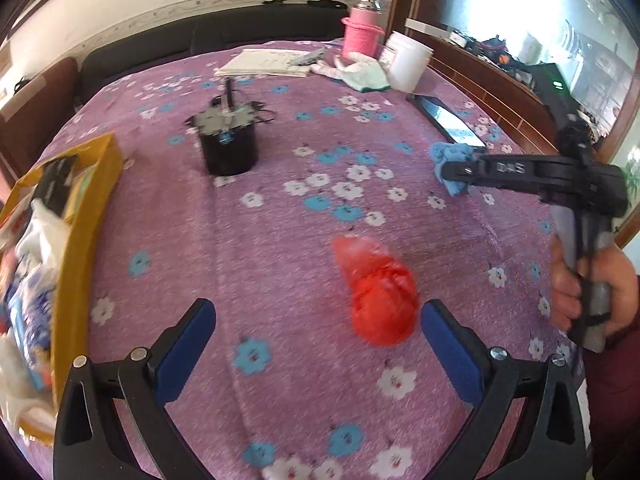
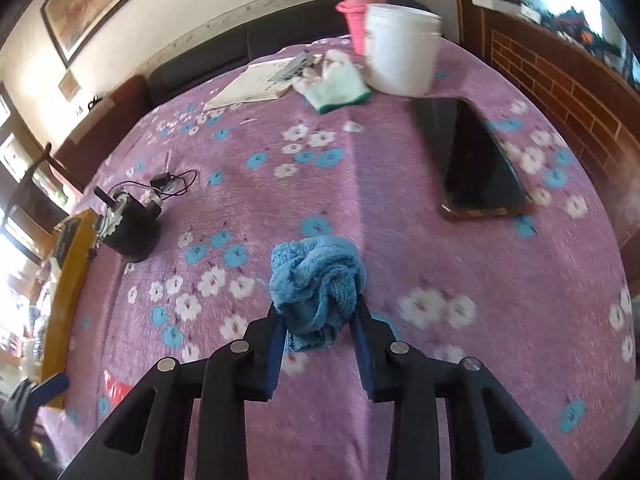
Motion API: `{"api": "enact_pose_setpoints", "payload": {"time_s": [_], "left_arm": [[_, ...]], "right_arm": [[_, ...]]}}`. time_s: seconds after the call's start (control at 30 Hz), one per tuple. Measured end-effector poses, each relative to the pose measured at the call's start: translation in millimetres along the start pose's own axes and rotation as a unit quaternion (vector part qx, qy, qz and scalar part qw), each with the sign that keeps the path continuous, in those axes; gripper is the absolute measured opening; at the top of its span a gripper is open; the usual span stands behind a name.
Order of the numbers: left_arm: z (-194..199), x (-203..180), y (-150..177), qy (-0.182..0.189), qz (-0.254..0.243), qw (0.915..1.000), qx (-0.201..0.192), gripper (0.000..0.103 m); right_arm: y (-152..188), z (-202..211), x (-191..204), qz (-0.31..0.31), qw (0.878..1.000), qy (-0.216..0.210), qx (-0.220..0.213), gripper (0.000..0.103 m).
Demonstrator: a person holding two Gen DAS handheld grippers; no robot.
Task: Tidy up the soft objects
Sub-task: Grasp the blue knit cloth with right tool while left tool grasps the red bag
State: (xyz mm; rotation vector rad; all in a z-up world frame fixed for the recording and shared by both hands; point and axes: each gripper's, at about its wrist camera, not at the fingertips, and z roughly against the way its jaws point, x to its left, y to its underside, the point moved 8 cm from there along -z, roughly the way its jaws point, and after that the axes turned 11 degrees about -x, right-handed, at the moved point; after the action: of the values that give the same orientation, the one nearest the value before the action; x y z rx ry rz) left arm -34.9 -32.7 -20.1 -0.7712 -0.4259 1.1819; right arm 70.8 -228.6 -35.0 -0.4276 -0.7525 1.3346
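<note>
A crumpled red plastic bag point(image 1: 378, 296) lies on the purple flowered cloth, just ahead of my open left gripper point(image 1: 318, 320), close to its right finger point(image 1: 448, 344). My right gripper point(image 2: 318, 316) is shut on a bunched blue towel point(image 2: 316, 280) and holds it over the cloth. In the left wrist view the right gripper point(image 1: 452, 172) shows at the right with the blue towel point(image 1: 454, 158) at its tip. A corner of the red bag point(image 2: 114, 388) shows at the lower left of the right wrist view.
A yellow box point(image 1: 76, 240) with bags and packets stands at the table's left edge. A black pot with cables point(image 1: 228, 140), a phone point(image 2: 476, 160), a white tub point(image 2: 400, 48), a pink bottle point(image 1: 362, 32), a pale glove point(image 2: 336, 80) and papers point(image 1: 268, 62) sit farther back.
</note>
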Motion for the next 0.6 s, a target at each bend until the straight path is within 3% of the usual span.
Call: {"api": "enact_pose_setpoints", "payload": {"time_s": [0.17, 0.33, 0.37, 0.4, 0.43, 0.47, 0.6], "left_arm": [[-17.4, -18.2, -0.1, 0.022, -0.011, 0.9996, 0.01, 0.101], [-28.3, -39.4, 8.3, 0.041, -0.033, 0.9982, 0.027, 0.091], [-30.5, -41.5, 10.4, 0.04, -0.039, 0.998, 0.029, 0.08], [-32.5, -41.9, 12.8, 0.039, -0.041, 0.9979, 0.033, 0.058], [-33.5, -40.5, 14.1, 0.034, -0.043, 0.9979, 0.034, 0.052], [-31.7, -38.6, 12.5, 0.027, -0.048, 0.9981, 0.026, 0.037], [-23.8, -32.1, 11.0, 0.028, -0.031, 0.9989, 0.02, 0.038]], "right_arm": [[12.8, 21.2, -14.2, -0.021, 1.0, -0.004, 0.0, 0.034], [19.9, 37.7, -10.2, -0.013, 1.0, -0.009, -0.008, 0.035], [20.7, 41.9, -8.1, -0.013, 1.0, -0.011, -0.01, 0.035], [21.4, 44.7, -7.7, -0.012, 1.0, -0.013, -0.012, 0.035], [21.8, 47.1, -6.0, -0.01, 1.0, -0.014, -0.014, 0.035], [22.5, 49.8, -4.3, -0.008, 1.0, -0.014, -0.016, 0.035], [24.8, 55.8, 1.6, 0.002, 1.0, -0.013, -0.02, 0.035]]}}
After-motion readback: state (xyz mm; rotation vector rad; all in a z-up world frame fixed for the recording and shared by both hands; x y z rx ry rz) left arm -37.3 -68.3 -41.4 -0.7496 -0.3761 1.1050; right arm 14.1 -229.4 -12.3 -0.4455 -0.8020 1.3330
